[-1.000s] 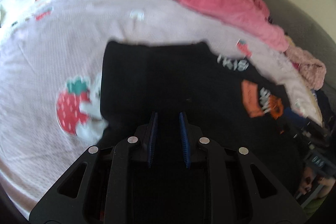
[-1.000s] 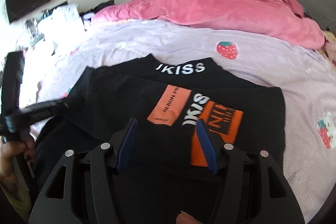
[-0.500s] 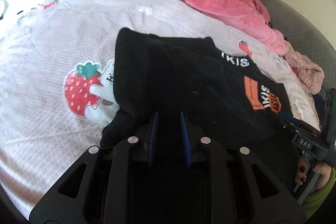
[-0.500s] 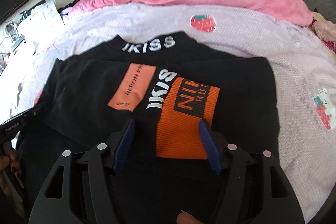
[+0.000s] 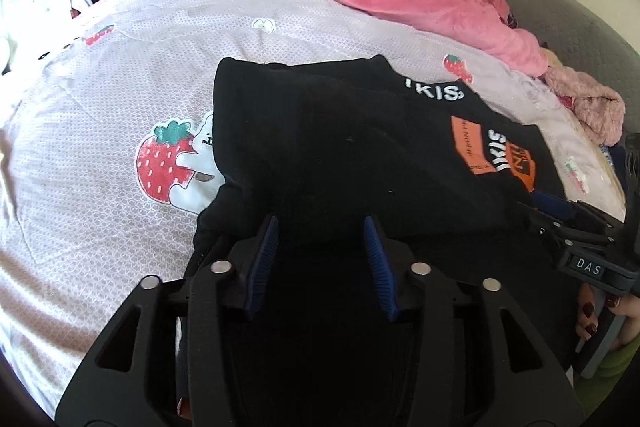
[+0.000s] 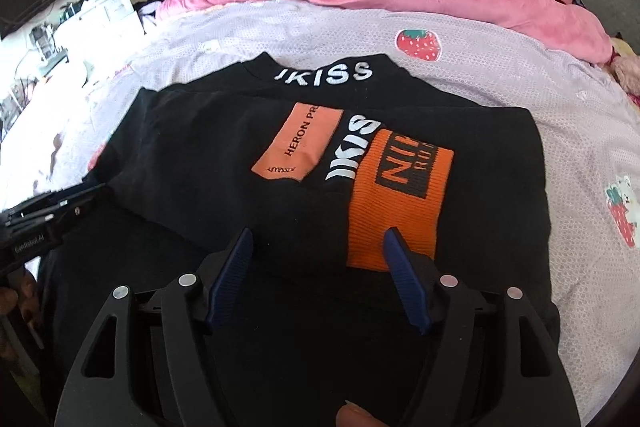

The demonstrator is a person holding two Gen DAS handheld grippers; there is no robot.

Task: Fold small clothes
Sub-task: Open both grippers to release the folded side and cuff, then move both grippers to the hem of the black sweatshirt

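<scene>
While letting go: my left gripper point(image 5: 320, 227) jaws are opening, nothing pinched.
Right gripper point(image 6: 318, 241): opening too, empty, so the fold stays put.
Black top point(image 6: 200, 155): folded on the bedspread point(image 6: 460, 75).

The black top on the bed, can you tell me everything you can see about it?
The black top is a soft knit garment lying folded on the lilac strawberry bedspread. White letters reading JKISS run across its collar, at the far edge. An orange ribbed cuff with black letters lies on top, beside a paler orange patch with black print. The right gripper and left gripper stand at its near edge, jaws opening, pads not pinching the cloth.
</scene>
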